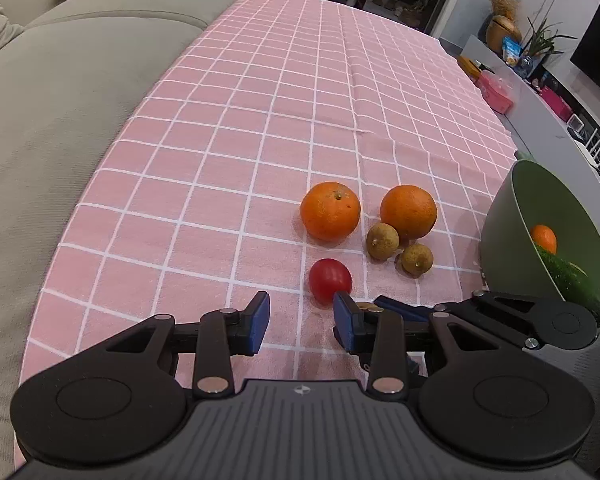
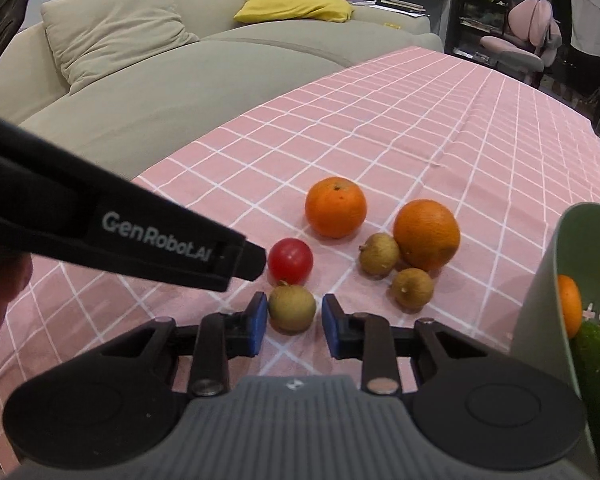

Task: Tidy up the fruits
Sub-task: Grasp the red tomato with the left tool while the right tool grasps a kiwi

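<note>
On the pink checked tablecloth [image 1: 228, 184] lie two oranges [image 1: 330, 211] [image 1: 408, 211], two small brown longans [image 1: 382, 240] [image 1: 417, 259] and a red tomato [image 1: 329, 280]. My left gripper [image 1: 301, 322] is open and empty, just short of the tomato. In the right wrist view my right gripper [image 2: 294, 326] is open with a third longan [image 2: 292, 307] between its pads; the left pad is at the fruit, the right stands apart. The tomato [image 2: 290, 261] lies just behind it. A green bowl [image 2: 556, 280] at the right holds a cucumber [image 2: 598, 364] and oranges.
A beige sofa [image 1: 60, 128] runs along the table's left edge, with a yellow cushion [image 2: 296, 0]. The left gripper's body [image 2: 112, 224] crosses the right wrist view from the left. The right gripper's linkage [image 1: 520, 316] shows beside the green bowl [image 1: 508, 216]. A cluttered shelf [image 1: 540, 92] stands at the far right.
</note>
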Demonstrator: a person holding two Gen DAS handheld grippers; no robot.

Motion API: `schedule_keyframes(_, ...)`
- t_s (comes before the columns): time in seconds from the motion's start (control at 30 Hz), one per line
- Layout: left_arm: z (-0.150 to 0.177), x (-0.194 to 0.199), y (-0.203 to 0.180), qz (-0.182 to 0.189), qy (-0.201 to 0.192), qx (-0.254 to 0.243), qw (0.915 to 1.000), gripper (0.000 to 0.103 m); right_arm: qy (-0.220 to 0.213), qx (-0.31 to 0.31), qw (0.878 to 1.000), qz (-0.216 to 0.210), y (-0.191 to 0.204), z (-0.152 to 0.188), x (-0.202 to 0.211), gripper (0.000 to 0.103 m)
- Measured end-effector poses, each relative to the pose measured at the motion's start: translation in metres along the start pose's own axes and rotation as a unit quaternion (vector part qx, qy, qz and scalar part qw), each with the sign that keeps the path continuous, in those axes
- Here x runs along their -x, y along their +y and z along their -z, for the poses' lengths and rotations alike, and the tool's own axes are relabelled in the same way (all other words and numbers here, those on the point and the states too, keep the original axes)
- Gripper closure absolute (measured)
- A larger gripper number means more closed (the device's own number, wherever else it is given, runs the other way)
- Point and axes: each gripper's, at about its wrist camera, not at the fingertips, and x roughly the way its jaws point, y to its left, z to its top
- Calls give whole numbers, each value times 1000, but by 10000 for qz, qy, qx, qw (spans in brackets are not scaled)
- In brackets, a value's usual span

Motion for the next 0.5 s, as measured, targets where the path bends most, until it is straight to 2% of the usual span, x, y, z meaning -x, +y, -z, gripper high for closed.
schedule_keyframes(0.33, -6, -16, -10, 166, -5, -32, 9999, 59, -40, 22, 9991, 423, -12, -1, 11, 81)
schedule_keyframes(0.5, -8, -26, -14, 104, 68, 10, 9999, 59, -23, 59, 9988, 484, -16, 2, 10, 81)
